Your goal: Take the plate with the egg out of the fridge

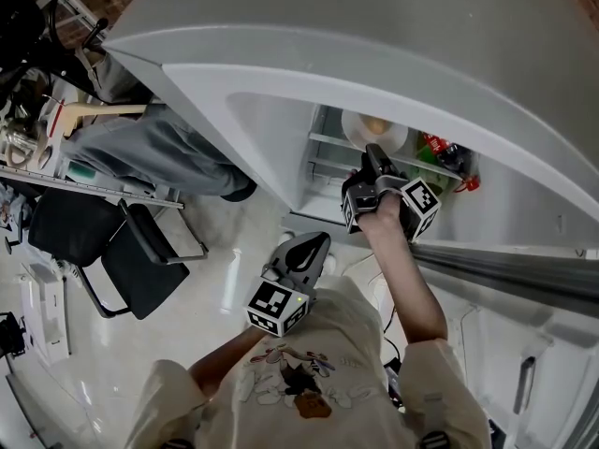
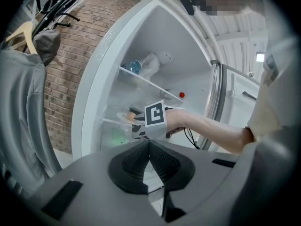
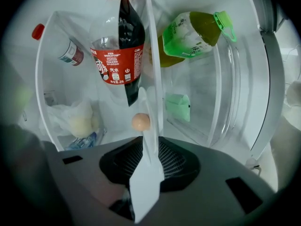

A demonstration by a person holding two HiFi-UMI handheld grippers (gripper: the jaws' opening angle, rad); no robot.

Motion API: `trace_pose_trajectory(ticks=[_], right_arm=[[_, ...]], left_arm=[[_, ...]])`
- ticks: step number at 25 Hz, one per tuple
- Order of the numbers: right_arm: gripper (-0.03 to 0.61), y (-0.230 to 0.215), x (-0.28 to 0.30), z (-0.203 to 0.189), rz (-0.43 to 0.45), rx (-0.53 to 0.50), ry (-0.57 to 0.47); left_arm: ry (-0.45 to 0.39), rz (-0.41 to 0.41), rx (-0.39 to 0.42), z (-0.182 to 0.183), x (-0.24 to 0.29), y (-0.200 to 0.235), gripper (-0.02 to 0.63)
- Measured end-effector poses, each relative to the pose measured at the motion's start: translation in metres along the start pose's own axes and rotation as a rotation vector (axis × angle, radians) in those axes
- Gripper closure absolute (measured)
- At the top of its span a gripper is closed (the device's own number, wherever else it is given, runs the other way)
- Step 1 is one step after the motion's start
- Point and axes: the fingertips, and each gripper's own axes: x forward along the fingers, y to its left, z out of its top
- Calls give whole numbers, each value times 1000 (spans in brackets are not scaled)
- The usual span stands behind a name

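A white plate (image 1: 358, 130) with a brown egg (image 1: 376, 124) on it sits at the fridge shelf's front. My right gripper (image 1: 372, 153) reaches into the fridge and is shut on the plate's near rim. In the right gripper view the plate (image 3: 149, 140) shows edge-on between the jaws of the right gripper (image 3: 148, 149), with the egg (image 3: 140, 122) on its left side. My left gripper (image 1: 314, 244) hangs shut and empty in front of my chest, outside the fridge. Its view over the shut left gripper (image 2: 149, 147) shows the plate (image 2: 122, 117) and egg (image 2: 130, 117) beyond the right hand.
Behind the plate lie a cola bottle (image 3: 117, 55), a green bottle (image 3: 188, 36), a small red-capped bottle (image 3: 70, 51), a plastic bag (image 3: 77, 119) and a green packet (image 3: 178, 106). The open fridge door (image 1: 524, 269) stands at right. A black chair (image 1: 122, 251) is at left.
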Motion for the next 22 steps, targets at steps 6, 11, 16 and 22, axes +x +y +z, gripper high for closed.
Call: trace_pose_trajectory(ticks=[6, 11, 16, 22], right_arm=[[557, -5, -1, -2, -17, -12, 4], [560, -2, -2, -4, -3, -32, 9], [560, -1, -6, -6, 2, -50, 20], [561, -1, -11, -9, 12, -106, 46]], left_arm=[[-1, -2, 2, 2, 0, 0, 604], [2, -5, 3, 1, 0, 1, 604], [0, -7, 1, 2, 1, 0, 604], [0, -8, -2, 0, 4, 1, 604]])
